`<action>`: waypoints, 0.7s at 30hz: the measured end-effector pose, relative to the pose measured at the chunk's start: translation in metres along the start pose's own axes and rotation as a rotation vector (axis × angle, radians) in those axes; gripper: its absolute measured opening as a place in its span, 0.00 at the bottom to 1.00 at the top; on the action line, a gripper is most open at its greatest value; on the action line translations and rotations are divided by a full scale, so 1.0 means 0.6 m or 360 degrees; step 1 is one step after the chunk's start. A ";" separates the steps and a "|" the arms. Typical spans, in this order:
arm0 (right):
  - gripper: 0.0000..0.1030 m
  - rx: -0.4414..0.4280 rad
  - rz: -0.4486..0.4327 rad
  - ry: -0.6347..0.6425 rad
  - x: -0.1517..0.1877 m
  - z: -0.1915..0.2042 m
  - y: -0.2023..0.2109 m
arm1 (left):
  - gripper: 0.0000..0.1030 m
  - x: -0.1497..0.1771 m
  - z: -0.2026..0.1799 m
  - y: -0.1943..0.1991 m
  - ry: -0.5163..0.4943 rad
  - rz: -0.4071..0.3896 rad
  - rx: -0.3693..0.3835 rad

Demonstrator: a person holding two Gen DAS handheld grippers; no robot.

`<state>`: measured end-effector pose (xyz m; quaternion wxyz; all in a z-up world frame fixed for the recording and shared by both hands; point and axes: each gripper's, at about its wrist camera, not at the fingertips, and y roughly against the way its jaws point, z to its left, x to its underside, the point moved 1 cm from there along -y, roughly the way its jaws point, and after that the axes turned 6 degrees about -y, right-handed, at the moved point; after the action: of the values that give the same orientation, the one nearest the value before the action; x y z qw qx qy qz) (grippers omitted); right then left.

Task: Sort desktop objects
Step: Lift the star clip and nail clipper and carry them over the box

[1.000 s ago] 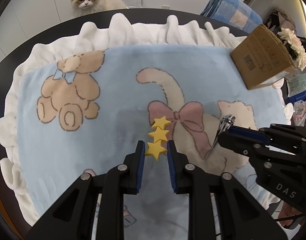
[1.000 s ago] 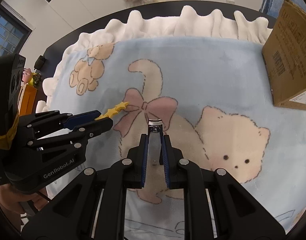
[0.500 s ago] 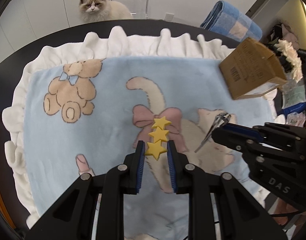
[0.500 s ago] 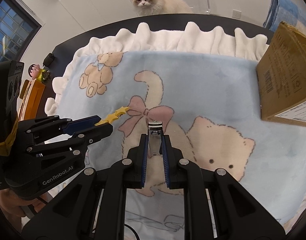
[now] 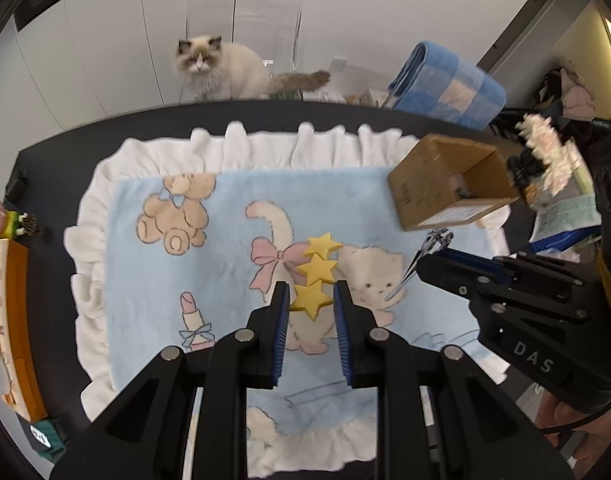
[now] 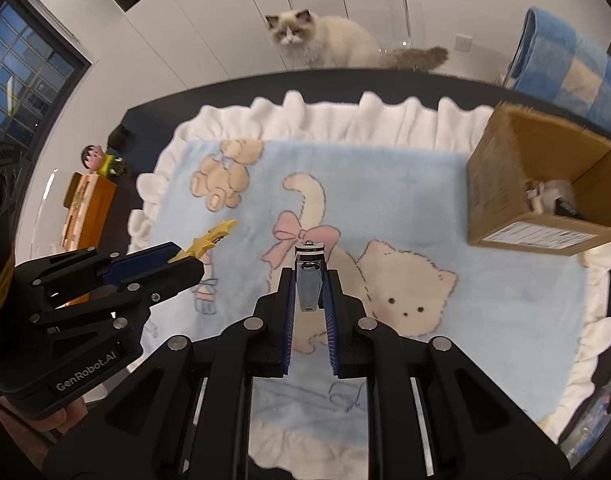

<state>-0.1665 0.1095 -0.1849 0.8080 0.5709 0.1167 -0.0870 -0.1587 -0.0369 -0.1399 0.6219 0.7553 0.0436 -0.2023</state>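
Observation:
My left gripper point(image 5: 310, 294) is shut on a yellow clip made of three stars point(image 5: 315, 270), held high above the blue blanket point(image 5: 209, 280). In the right wrist view the same clip point(image 6: 209, 240) sticks out of the left gripper point(image 6: 185, 260) at the left. My right gripper point(image 6: 309, 284) is shut on a silver nail clipper point(image 6: 308, 276), also lifted off the blanket point(image 6: 485, 312). The nail clipper point(image 5: 419, 258) shows edge-on in the left wrist view, at the tip of the right gripper point(image 5: 423, 262).
An open cardboard box point(image 5: 449, 184) point(image 6: 545, 200) with small items inside stands on the blanket's right edge. A cat point(image 5: 221, 68) point(image 6: 329, 40) sits behind the dark table. A rolled blue towel point(image 5: 445, 84), white flowers point(image 5: 545, 148), an orange stand point(image 6: 85, 208) and a figurine point(image 6: 101, 160) lie around.
Both grippers have risen well above the blanket with their objects still held. The view has widened, and the open top of the box now shows.

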 end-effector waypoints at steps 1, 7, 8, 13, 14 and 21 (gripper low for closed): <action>0.14 0.0000 -0.0010 0.0002 -0.002 0.003 0.019 | 0.21 -0.005 -0.007 0.019 -0.0003 -0.0015 -0.0002; 0.14 0.0029 -0.0069 0.0003 -0.007 0.015 0.125 | 0.21 -0.014 -0.039 0.088 -0.0023 -0.0053 -0.0015; 0.14 0.0031 -0.0076 0.0000 -0.007 0.016 0.140 | 0.21 -0.013 -0.045 0.098 -0.0029 -0.0055 -0.0021; 0.14 0.0036 -0.0104 0.0000 -0.003 0.016 0.205 | 0.21 -0.005 -0.066 0.120 -0.0028 -0.0068 0.0000; 0.14 0.0031 -0.0103 0.0001 -0.002 0.015 0.212 | 0.21 -0.004 -0.070 0.122 -0.0025 -0.0067 0.0005; 0.14 -0.0003 -0.0097 -0.0039 0.008 -0.004 0.239 | 0.21 -0.018 -0.107 0.130 -0.0022 -0.0085 0.0000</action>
<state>-0.1227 0.1594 -0.0578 0.8068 0.5652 0.1242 -0.1186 -0.1276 0.0091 -0.0549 0.6166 0.7523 0.0594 -0.2242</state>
